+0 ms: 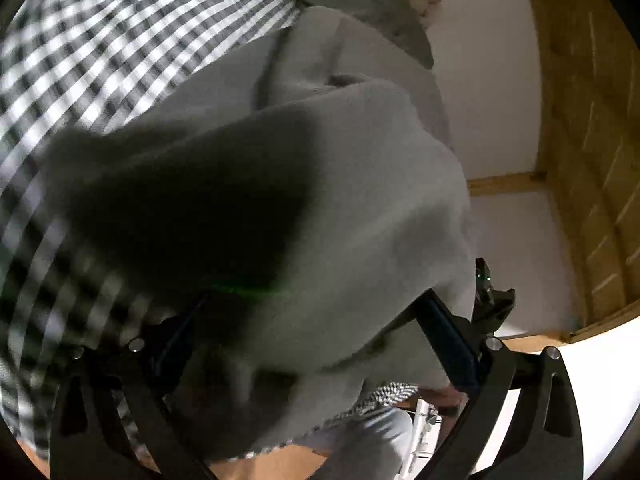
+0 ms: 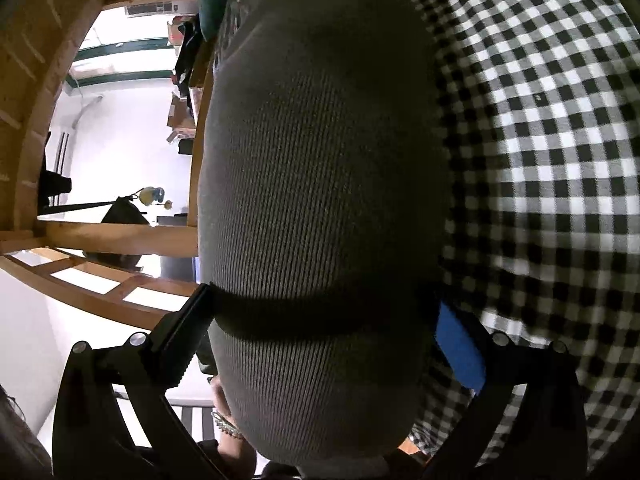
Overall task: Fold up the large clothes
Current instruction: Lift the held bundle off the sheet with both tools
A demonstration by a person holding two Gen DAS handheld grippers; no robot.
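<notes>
Covering the surface, a black-and-white checked cloth [image 2: 540, 128] lies beneath a grey ribbed garment [image 2: 320, 168] bunched across it. The right tool [image 2: 320, 320] has the garment filling its wide-spread fingers; the left tool [image 1: 312, 320] likewise straddles grey fabric, grip unclear.

The large grey ribbed-knit garment [image 2: 324, 184] hangs bunched and taut over the black-and-white checked cloth [image 2: 540, 128], its thick folds filling both wrist views, with a sleeve-like fold [image 1: 352, 52] trailing away across the checked surface.
</notes>
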